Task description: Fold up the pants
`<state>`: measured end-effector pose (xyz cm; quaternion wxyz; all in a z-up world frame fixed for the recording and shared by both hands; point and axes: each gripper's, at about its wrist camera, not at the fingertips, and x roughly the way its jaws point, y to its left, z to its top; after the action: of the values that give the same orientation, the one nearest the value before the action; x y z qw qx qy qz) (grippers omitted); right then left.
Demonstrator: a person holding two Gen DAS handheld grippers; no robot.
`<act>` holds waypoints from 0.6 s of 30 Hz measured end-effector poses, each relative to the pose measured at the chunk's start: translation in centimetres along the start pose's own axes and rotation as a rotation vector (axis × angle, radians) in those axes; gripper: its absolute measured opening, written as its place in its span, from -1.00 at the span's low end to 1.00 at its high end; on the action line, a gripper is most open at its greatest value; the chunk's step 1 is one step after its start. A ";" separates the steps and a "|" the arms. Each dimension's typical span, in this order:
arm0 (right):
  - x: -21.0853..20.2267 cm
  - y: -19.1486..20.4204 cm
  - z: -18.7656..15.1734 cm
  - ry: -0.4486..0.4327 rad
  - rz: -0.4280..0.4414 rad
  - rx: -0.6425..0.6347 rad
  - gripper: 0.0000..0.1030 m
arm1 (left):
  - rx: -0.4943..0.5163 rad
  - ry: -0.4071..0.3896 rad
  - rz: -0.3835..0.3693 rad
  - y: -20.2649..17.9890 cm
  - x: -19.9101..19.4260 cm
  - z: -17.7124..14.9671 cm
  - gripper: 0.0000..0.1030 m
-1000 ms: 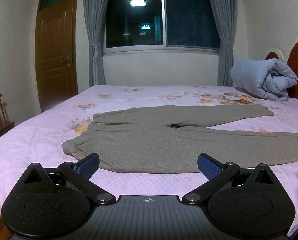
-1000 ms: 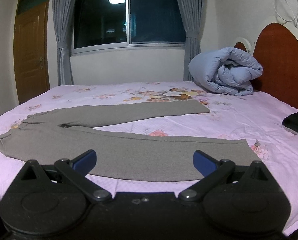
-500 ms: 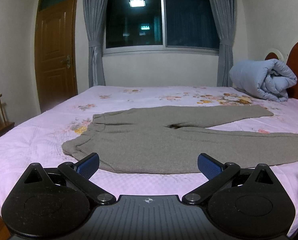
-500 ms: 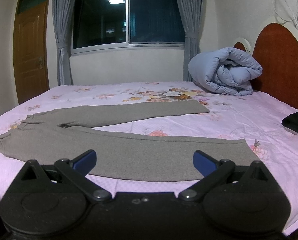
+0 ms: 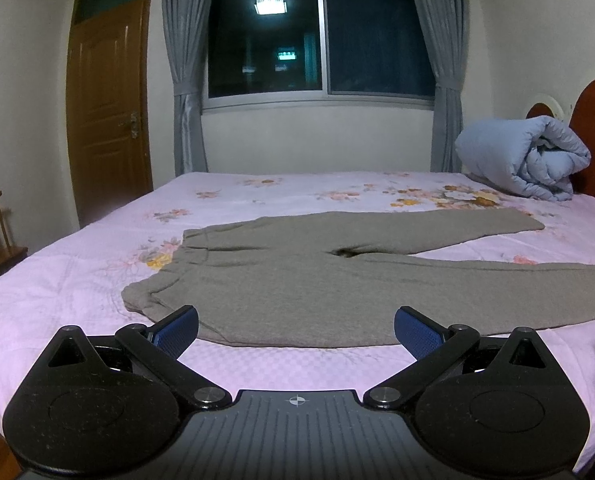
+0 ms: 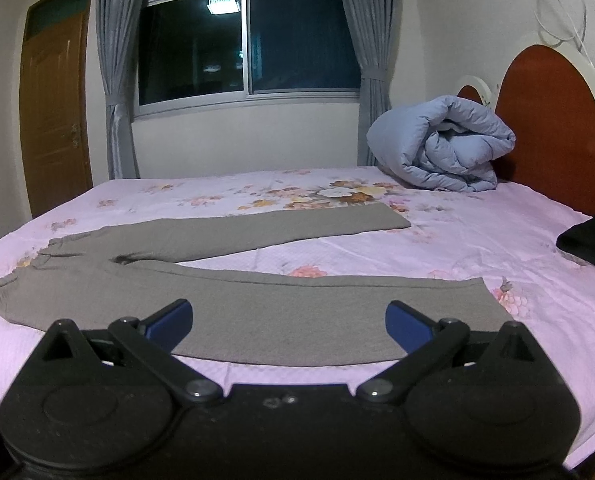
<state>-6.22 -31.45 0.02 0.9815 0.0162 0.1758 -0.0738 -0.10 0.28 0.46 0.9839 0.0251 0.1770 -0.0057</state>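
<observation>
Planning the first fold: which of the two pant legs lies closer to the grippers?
The front leg, ending right before the right gripper. The other leg stretches farther back toward the rolled blue duvet.

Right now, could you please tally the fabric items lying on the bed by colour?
Grey: 1, the pants
Light blue: 1, the rolled duvet
Black: 1, a dark cloth at the right edge
Total: 3

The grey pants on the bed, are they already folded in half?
No, the pants lie spread flat on the bed with both legs apart.
</observation>
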 end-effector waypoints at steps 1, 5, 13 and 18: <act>0.0 0.0 0.0 -0.001 0.000 0.000 0.89 | 0.000 0.000 0.001 -0.1 0.0 0.0 1.00; 0.0 -0.1 0.0 0.001 0.002 0.006 0.89 | 0.003 0.000 0.002 -0.1 0.0 -0.1 1.00; 0.0 -0.2 0.1 0.001 0.003 0.002 0.89 | 0.002 0.001 0.002 -0.1 0.1 -0.2 1.00; 0.0 -0.3 0.1 0.003 0.005 0.004 0.89 | 0.002 0.018 0.003 0.0 0.5 -0.2 1.00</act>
<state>-6.28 -31.78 0.09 0.9814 0.0187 0.1771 -0.0714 0.28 0.28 0.06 0.9822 0.0264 0.1857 -0.0042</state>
